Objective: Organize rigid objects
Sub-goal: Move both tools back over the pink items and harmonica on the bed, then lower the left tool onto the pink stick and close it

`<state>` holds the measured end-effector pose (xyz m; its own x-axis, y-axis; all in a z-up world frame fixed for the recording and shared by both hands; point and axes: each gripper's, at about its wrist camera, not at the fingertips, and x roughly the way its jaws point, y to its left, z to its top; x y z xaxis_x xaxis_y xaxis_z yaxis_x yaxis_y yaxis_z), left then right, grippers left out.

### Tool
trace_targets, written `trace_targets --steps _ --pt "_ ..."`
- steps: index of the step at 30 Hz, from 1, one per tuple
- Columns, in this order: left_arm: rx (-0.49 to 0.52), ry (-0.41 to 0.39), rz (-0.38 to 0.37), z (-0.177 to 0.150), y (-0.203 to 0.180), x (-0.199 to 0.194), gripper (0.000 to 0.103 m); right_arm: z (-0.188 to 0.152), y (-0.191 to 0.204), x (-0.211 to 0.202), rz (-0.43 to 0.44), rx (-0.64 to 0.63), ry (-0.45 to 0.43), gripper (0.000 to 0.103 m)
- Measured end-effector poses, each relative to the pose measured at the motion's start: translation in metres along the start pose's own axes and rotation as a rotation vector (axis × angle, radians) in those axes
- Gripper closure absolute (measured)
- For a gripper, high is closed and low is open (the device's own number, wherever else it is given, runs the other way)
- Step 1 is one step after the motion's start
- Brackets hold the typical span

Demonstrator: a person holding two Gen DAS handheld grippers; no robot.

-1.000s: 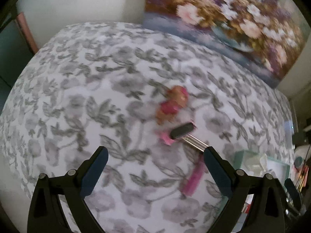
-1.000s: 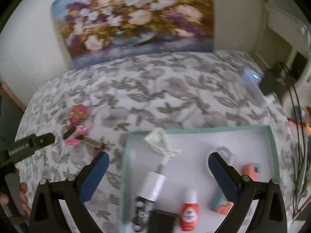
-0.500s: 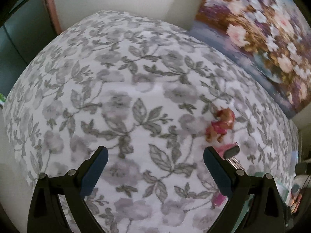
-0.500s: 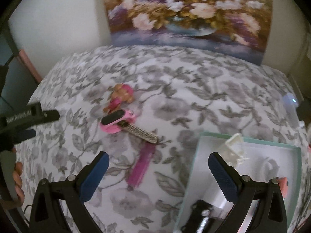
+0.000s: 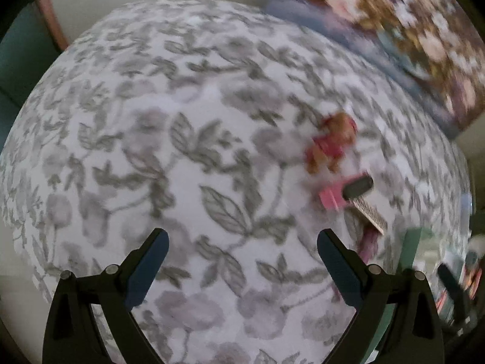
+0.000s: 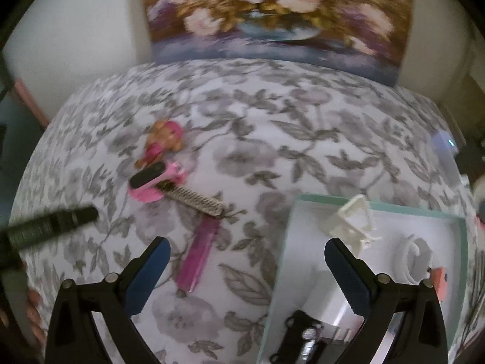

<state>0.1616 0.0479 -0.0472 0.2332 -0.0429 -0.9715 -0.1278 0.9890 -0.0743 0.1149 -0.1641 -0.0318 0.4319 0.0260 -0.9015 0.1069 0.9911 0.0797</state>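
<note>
Left tongs (image 5: 241, 254) were spread wide, nothing between them, hovering over the floral cloth (image 5: 188, 157) that covered the bench. Right tongs (image 6: 245, 257) were spread wide too, also empty, over the near part of the bench, straddling the left rim of the teal-edged tray (image 6: 280, 257).

Loose items sat left of the tray: a toy dog figure in pink (image 6: 163, 141), just nearer than it a pink piece with a black oval part on top (image 6: 156, 179), touching the silver comb (image 6: 194, 201), and a magenta handle (image 6: 198, 257) running from the comb toward the near edge. Couldn't tell if comb and handle were one piece.

The tray was in the near right corner. Inside it: a white plastic piece (image 6: 356, 220) by the far rim, a white ring-shaped thing (image 6: 415, 257), an orange item (image 6: 438, 282) at the right wall, a black object (image 6: 303, 330) at the near end, partly cut off.

A flower painting (image 6: 272, 9) leaned at the far edge. The left-wrist view was motion-blurred.
</note>
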Motion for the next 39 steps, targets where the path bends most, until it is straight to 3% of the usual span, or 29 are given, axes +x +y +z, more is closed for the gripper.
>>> trace_targets --steps 6,18,23,25,32,39 --pt "0.074 0.049 -0.036 -0.015 -0.031 0.01 0.005 0.006 -0.026 -0.009 -0.059 0.07 -0.016 0.0" --pt "0.259 0.145 -0.043 -0.047 -0.086 0.033 0.005 0.005 -0.061 -0.018 -0.034 0.183 -0.024 0.0" --pt "0.351 0.139 0.051 -0.058 -0.099 0.043 0.005 0.005 -0.063 -0.018 -0.02 0.192 -0.022 0.0" --pt "0.337 0.125 0.083 -0.055 -0.093 0.044 0.005 0.004 -0.064 -0.018 -0.015 0.196 -0.021 0.0" --pt "0.132 0.071 0.138 -0.029 -0.031 0.039 0.005 0.004 -0.062 -0.016 0.002 0.192 -0.011 0.0" --pt "-0.024 0.047 0.132 -0.014 0.013 0.035 0.005 0.003 -0.062 -0.011 0.005 0.191 0.003 0.0"
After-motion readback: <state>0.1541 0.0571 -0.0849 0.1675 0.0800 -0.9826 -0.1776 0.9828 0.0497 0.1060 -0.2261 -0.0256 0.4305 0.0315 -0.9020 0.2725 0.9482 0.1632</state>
